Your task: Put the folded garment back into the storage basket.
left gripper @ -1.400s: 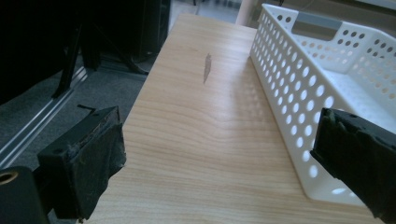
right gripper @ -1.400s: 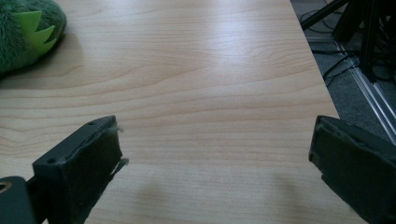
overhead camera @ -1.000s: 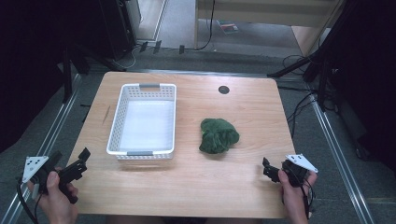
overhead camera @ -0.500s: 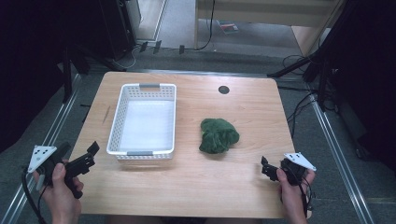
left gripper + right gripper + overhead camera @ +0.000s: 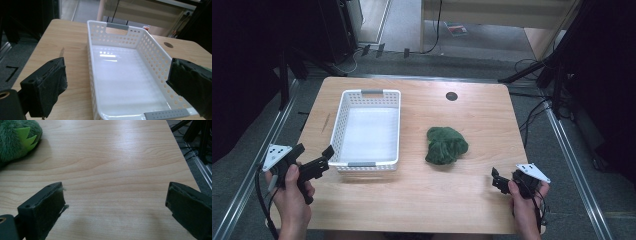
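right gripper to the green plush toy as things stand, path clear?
Probably yes. The right gripper has its jaws open, and bare table lies between it and the green plush toy. The white basket sits off to the toy's far side.

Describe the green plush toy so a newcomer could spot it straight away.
Start at the wooden table and find the white perforated basket on its left half. The green plush toy lies apart to the basket's right, the one soft, dark green, furry lump, with lime felt spikes in the right gripper view.
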The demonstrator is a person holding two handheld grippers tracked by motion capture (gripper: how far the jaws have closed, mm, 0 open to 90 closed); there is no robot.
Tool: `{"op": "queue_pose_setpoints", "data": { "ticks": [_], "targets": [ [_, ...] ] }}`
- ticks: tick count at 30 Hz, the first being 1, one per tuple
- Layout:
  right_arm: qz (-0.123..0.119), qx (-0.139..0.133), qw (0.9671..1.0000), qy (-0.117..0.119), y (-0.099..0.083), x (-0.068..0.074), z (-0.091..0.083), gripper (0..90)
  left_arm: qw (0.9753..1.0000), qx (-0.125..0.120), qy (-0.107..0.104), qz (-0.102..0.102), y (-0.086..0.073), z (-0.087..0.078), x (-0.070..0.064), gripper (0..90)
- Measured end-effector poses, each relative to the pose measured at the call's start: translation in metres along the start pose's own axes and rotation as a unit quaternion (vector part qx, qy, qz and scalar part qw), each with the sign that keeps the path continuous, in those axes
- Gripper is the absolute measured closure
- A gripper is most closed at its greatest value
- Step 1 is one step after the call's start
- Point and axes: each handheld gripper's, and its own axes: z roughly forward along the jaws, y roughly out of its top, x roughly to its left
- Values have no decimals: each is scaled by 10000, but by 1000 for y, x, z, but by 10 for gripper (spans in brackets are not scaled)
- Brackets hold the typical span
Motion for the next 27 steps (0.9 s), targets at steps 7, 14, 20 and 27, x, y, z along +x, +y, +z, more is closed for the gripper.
{"op": "queue_pose_setpoints", "data": {
  "ticks": [7,14,20,27],
  "targets": [
    [-5,6,10000,0,0,0,0,25,9996,99,-244,140,3,16,-23,26],
    [-4,9,10000,2,0,0,0,25,9986,189,-429,246,4,28,-41,26],
    [-1,11,10000,13,0,0,0,25,9976,236,-571,295,5,36,-55,26],
    [2,7,10000,10,0,0,0,25,9959,298,-761,397,6,46,-75,26]
  ]
}}
